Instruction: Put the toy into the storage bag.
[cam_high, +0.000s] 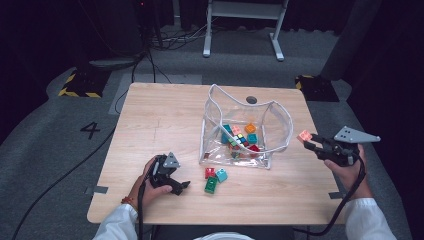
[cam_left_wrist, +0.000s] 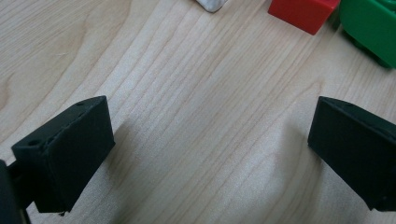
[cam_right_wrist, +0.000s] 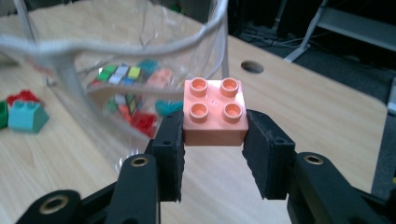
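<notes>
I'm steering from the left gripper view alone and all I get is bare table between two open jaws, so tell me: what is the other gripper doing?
Observer: The right gripper is clamped on a pink brick, studs up, raised beside the clear bag.
Operator: Is anything in that bag already?
Observer: Yes, a puzzle cube and several coloured bricks lie at its bottom.
Operator: What remains on the table near me?
Observer: Three loose bricks in front of the bag: a red brick, a teal brick and a green brick, just right of the left gripper.
</notes>
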